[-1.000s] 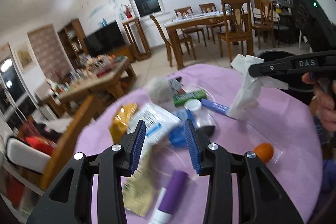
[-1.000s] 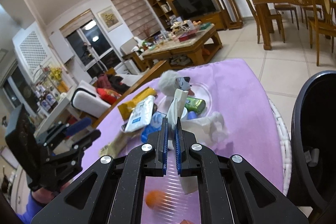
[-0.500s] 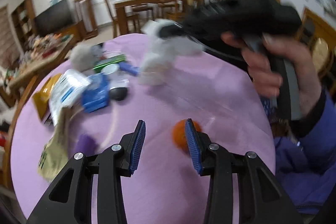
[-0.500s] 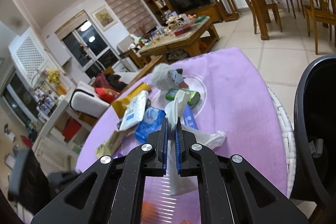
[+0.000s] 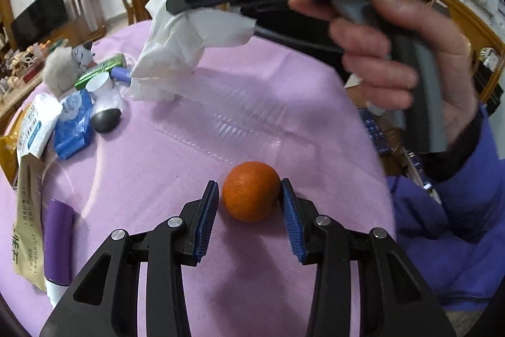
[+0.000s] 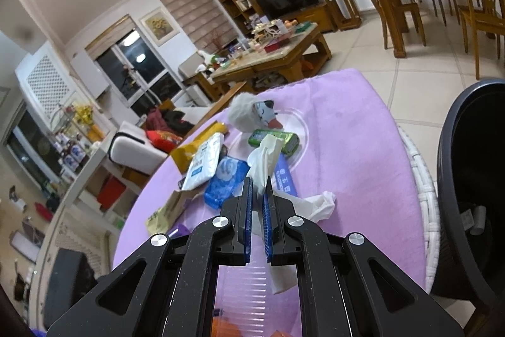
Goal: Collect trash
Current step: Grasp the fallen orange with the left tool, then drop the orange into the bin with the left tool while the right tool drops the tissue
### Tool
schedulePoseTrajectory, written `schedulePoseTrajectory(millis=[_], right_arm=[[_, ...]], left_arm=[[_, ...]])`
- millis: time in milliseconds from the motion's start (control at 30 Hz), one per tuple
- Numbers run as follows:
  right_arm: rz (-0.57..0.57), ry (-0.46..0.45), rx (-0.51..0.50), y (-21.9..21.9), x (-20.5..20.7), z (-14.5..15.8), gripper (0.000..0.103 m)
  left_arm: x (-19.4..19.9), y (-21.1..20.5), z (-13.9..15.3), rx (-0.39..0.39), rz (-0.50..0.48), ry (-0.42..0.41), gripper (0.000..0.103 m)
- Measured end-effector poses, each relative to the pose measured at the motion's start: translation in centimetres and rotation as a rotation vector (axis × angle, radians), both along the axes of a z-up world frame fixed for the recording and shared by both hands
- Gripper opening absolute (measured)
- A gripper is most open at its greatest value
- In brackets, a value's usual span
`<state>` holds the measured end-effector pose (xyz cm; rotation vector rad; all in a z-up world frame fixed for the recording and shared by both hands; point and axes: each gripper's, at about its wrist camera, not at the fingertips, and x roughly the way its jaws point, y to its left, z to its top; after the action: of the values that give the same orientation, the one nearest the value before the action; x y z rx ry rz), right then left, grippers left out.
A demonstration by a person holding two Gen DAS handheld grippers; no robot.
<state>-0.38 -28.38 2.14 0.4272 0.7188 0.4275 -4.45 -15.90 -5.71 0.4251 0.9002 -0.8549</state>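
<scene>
mostly empty dark bin (image 6: 467, 179) beside table (image 6: 363, 147)

Chinese characters were seen printed on the tan paper packet (image 5: 27, 220) and on the purple box (image 6: 285, 179) lying on the table, and blue print on the white pouch (image 5: 33, 128), but none could be read.

The dark bin (image 6: 473, 195) is cut off by the frame edge; its contents (small, dim) stay unreadable.
</scene>
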Motion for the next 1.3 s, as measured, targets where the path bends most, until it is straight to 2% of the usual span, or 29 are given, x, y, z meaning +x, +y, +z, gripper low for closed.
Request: schedulePoseTrajectory(millis=[133, 433, 733, 1033, 1200, 1300], right_arm=[[0.017, 0.004, -0.022, 0.1, 0.0, 0.1, 0.007], [-0.02, -0.065, 0.006, -1.6, -1.2, 2.2, 0.007], [-0.036, -0.136, 0.029, -4.3, -2.9, 5.0, 0.007], [-0.17, -0.187, 0.019, -11.4, -5.4, 6.6, 0.007], [-0.298, -0.18, 0.001, -17.6, -7.2, 6.4, 0.007], [-0.367, -0.159, -0.006, -21.0, -7.9, 5.5, 0.007]], left_arm=[[0.6, 0.4, 0.5, -0.059, 0.041, 0.012, 0.035], [1.0, 2.5, 3.4, -0.167, 0.13, -0.093, 0.034], [2.1, 2.9, 6.3, -0.264, 0.206, -0.151, 0.034], [4.2, -3.0, 8.6, -0.347, 0.171, -0.148, 0.034], [6.2, -8.5, 9.1, -0.406, 0.127, -0.082, 0.034], [6.9, -12.3, 8.7, -0.409, 0.097, -0.047, 0.034]])
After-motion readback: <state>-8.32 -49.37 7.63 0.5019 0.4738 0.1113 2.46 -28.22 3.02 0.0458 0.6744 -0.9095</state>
